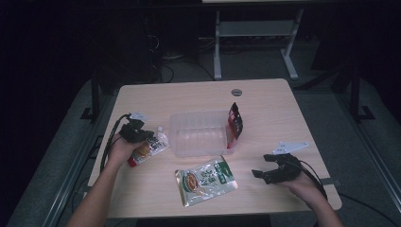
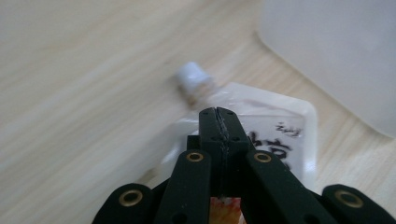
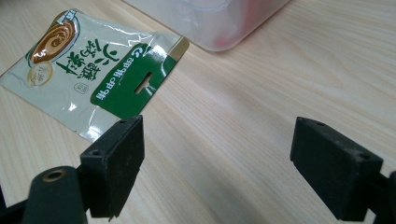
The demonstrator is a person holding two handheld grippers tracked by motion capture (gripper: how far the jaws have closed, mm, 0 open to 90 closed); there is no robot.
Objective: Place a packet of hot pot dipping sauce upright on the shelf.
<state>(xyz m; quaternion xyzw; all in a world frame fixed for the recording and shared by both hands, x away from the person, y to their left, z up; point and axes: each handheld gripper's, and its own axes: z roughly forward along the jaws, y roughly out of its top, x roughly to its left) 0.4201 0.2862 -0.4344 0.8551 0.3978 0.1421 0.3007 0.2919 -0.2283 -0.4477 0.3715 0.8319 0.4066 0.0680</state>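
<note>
On the wooden table (image 1: 265, 101), the left gripper (image 1: 142, 137) has its jaws pressed together on a white spouted pouch (image 1: 150, 148). In the left gripper view the two black jaws meet with hardly a gap, and the pouch (image 2: 261, 126) lies under and around their tips, its white cap (image 2: 190, 78) pointing away from the gripper. The pinch seems to fall on the pouch's upper part just below the spout, though the blur there makes the exact spot hard to fix. In the high view the pouch sits at the left side of the table, just beside the left wall of a clear plastic tub (image 1: 198, 132), with the person's left hand (image 1: 120, 150) behind the gripper.

The right gripper (image 1: 265, 166) is at the right side of the table, well apart from the pouch, with its jaws spread wide and nothing between them. In the right gripper view the bare tabletop (image 3: 261, 84) shows between the two pads.

A flat green and silver packet (image 1: 206, 179) lies on the table in front of the tub, between the two grippers. A dark red packet (image 1: 234, 122) stands at the tub's right end, leaning on its wall.
</note>
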